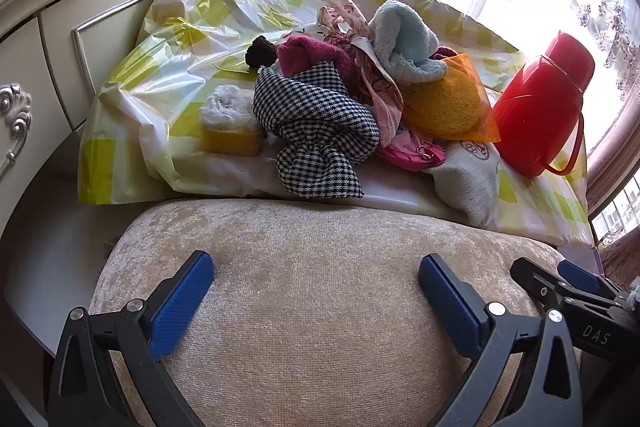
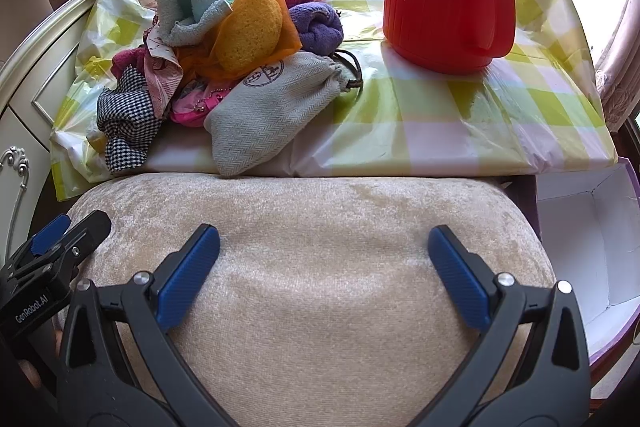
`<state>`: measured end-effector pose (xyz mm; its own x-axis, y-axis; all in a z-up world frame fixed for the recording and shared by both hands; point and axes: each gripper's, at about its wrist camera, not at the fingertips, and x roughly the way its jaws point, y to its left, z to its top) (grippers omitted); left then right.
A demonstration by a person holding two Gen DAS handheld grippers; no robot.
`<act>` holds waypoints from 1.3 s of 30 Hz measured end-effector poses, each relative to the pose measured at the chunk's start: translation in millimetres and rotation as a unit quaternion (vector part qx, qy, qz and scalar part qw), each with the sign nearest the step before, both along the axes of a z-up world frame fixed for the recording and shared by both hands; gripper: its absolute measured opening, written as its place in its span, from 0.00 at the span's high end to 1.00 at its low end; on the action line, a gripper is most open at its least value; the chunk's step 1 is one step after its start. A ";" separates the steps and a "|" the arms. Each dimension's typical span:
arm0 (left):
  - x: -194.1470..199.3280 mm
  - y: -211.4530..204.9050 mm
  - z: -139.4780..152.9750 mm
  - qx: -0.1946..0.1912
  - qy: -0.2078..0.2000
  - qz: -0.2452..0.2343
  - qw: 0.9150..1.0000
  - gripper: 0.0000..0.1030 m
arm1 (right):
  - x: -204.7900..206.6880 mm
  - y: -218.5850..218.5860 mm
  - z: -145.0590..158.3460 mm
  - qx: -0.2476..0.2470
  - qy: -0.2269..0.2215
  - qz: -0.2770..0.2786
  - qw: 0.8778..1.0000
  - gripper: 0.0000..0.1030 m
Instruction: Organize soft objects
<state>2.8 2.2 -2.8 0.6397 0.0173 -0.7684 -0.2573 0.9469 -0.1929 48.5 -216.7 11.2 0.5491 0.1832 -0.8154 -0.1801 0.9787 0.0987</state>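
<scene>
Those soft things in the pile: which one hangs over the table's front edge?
The grey pouch, the herringbone one with a round logo stamp and drawstring.

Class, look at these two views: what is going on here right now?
A person holds two black grippers with blue pads, the left gripper and the right gripper, both open and empty above a beige velvet cushion. Beyond it, a pile of soft things, including a houndstooth cloth, a grey herringbone pouch and a yellow sponge, lies untouched on a green-checked plastic cover beside a red plastic flask.
</scene>
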 end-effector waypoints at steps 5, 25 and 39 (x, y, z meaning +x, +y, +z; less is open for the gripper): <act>1.3 -0.2 0.1 0.002 0.002 0.002 1.000 0.00 | -1.3 -3.0 -0.4 0.004 -0.011 -0.003 1.000 0.00; 2.8 -1.8 -2.6 0.005 0.003 0.006 1.000 0.00 | 4.5 4.5 -1.0 -0.013 -0.016 -0.011 1.000 0.00; 2.9 -2.0 -2.6 0.005 0.003 0.006 1.000 0.00 | 4.2 4.1 -1.6 -0.012 -0.017 -0.011 1.000 0.00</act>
<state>5.7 0.2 -5.3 0.6343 0.0333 -0.7723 -0.2698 0.9458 -0.1809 52.8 -212.6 9.6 0.5798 0.1514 -0.8006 -0.1604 0.9846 0.0701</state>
